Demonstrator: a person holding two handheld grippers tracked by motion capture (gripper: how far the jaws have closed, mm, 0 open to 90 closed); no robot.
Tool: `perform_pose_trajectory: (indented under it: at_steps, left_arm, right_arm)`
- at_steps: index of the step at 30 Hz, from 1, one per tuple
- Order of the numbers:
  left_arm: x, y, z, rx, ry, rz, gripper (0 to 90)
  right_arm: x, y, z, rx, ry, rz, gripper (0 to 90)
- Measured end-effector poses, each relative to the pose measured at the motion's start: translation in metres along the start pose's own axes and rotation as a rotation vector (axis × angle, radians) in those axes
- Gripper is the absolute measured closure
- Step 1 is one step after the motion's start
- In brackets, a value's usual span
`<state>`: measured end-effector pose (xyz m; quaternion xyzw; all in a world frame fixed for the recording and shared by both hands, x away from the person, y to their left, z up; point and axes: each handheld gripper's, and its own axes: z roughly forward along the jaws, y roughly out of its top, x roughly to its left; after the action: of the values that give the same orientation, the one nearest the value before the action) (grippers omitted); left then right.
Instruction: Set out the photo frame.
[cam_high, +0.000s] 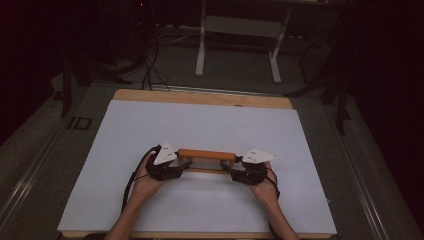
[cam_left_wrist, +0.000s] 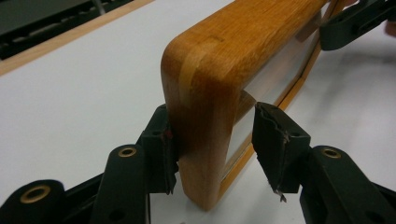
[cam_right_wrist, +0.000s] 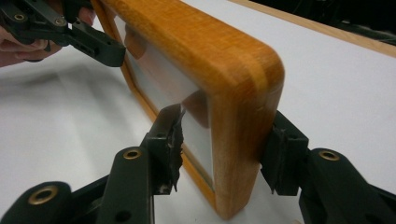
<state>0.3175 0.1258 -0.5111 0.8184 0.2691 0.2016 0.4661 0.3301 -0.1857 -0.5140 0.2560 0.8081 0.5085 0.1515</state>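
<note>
A wooden frame (cam_high: 206, 155) with a clear panel stands on edge on the white table top (cam_high: 200, 120), long side running left to right. My left gripper (cam_high: 182, 162) straddles its left end. In the left gripper view one pad (cam_left_wrist: 161, 149) touches the rounded wooden corner (cam_left_wrist: 205, 93), while the other pad (cam_left_wrist: 273, 140) stands off it with a gap. My right gripper (cam_high: 231, 165) straddles the right end. There the outer pad (cam_right_wrist: 282, 149) rests against the wood (cam_right_wrist: 238, 107) and the inner pad (cam_right_wrist: 170, 140) sits apart, in front of the clear panel (cam_right_wrist: 159, 79).
The white sheet covers a wooden table whose bare edge (cam_high: 200, 96) shows at the back. Beyond it on the floor stand a white-legged desk frame (cam_high: 237, 45), dark cables (cam_high: 150, 65) and dark furniture at both sides. Wide white surface lies around the frame.
</note>
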Motion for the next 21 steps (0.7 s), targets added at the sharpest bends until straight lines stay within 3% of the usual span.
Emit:
perform_pose_trajectory:
  at_steps: [4,5,6,12,21]
  left_arm:
    - [0.002,0.001,-0.002,-0.003,-0.027,-0.025,53.4]
    - [0.005,0.001,-0.005,-0.02,-0.072,-0.075,53.4]
    - [0.007,0.001,-0.007,-0.025,-0.086,-0.091,55.2]
    - [0.007,0.001,-0.005,0.011,-0.133,-0.14,57.4]
    - [0.006,0.0,0.004,0.023,-0.077,-0.162,53.0]
  right_arm:
    - [-0.001,0.0,-0.001,0.006,0.015,0.007,53.5]
    - [-0.002,0.0,-0.001,0.005,0.021,0.017,53.7]
    - [-0.005,0.0,-0.003,-0.007,0.044,0.05,53.7]
    - [-0.009,0.001,-0.006,-0.016,0.077,0.091,53.3]
    - [-0.014,-0.003,0.0,-0.008,0.065,0.134,51.7]
